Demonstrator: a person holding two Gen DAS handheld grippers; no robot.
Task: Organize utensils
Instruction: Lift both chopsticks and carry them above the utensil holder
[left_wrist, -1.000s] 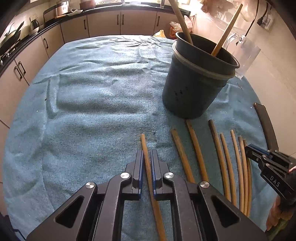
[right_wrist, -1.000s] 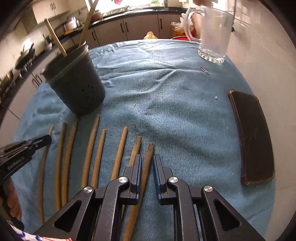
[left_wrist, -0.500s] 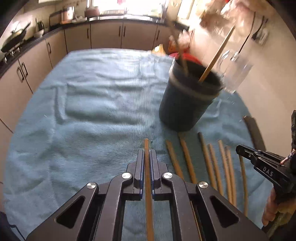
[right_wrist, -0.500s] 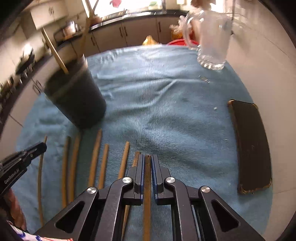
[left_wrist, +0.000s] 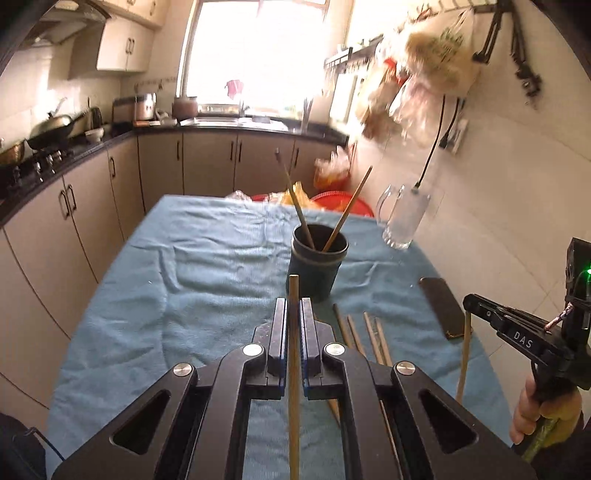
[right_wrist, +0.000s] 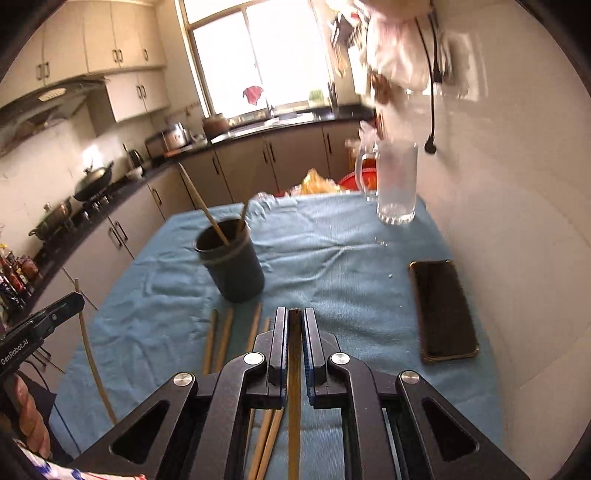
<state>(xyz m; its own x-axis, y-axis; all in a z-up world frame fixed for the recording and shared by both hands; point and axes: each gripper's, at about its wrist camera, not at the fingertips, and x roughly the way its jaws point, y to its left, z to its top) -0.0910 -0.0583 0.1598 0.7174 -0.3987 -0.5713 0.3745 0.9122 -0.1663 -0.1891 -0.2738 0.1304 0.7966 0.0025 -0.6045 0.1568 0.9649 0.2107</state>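
My left gripper (left_wrist: 293, 314) was closed on one wooden stick (left_wrist: 293, 369), my right gripper (right_wrist: 294, 325) on another stick (right_wrist: 294, 387). Both were lifted above the blue cloth (left_wrist: 184, 280), near the dark holder (left_wrist: 314, 269).

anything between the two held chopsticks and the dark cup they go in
Nothing visible blocks the way. The left tool and right tool each grip a chopstick above the cloth; the cup is open-topped, with only two sticks leaning inside.
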